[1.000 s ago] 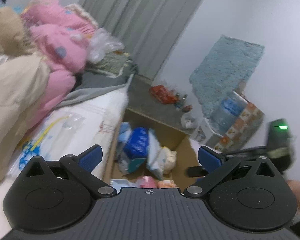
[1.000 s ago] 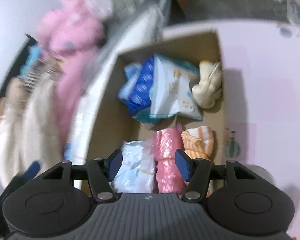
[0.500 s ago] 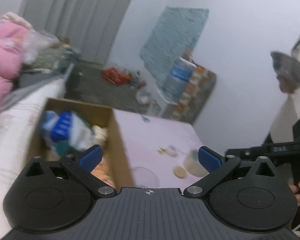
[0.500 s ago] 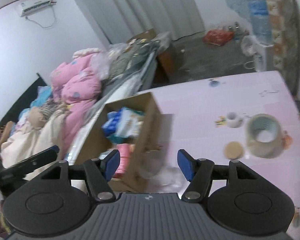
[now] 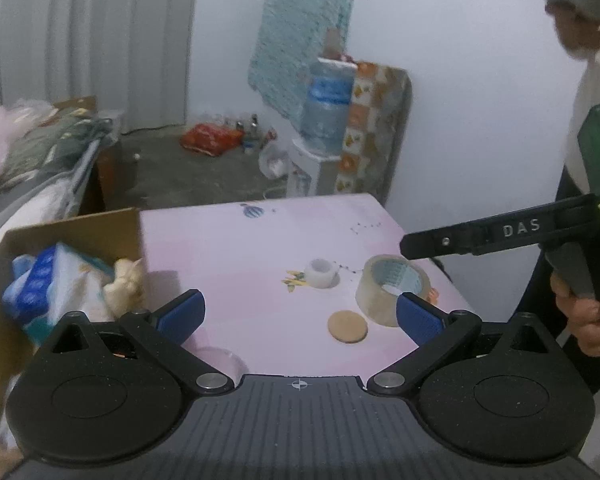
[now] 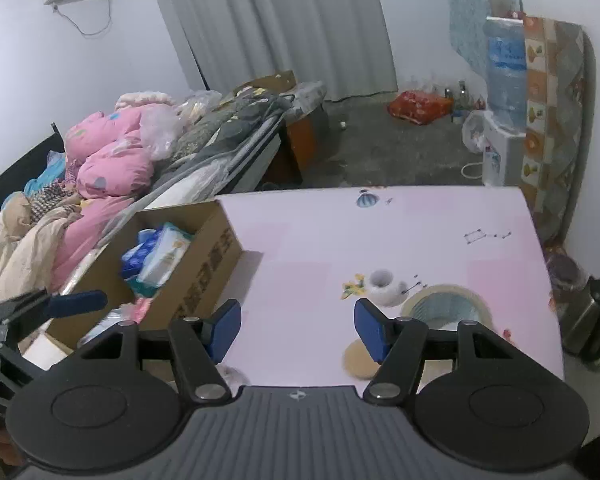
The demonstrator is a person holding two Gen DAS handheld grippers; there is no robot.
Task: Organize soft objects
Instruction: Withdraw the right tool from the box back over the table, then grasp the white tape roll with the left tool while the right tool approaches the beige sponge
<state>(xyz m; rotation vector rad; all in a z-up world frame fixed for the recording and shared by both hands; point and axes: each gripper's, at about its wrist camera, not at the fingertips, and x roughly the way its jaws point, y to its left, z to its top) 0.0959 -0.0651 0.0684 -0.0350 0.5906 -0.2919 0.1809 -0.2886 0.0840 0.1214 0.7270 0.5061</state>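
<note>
Here both hang empty — left gripper (image 5: 298, 314) wide; right gripper (image 6: 298, 330) half-open.

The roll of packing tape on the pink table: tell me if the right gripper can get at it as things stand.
Probably yes. The right gripper is open and empty, and the roll of packing tape lies flat just ahead, beside its right-hand finger. Only a small white roll sits near it; nothing covers it.

The box (image 6: 204, 264) was matt brown cardboard. Beside it, the table (image 6: 380, 240) had a smooth pink printed covering. On the table, the tape (image 5: 392, 292) looked glossy and clear, the disc (image 5: 347, 326) like cork.
</note>
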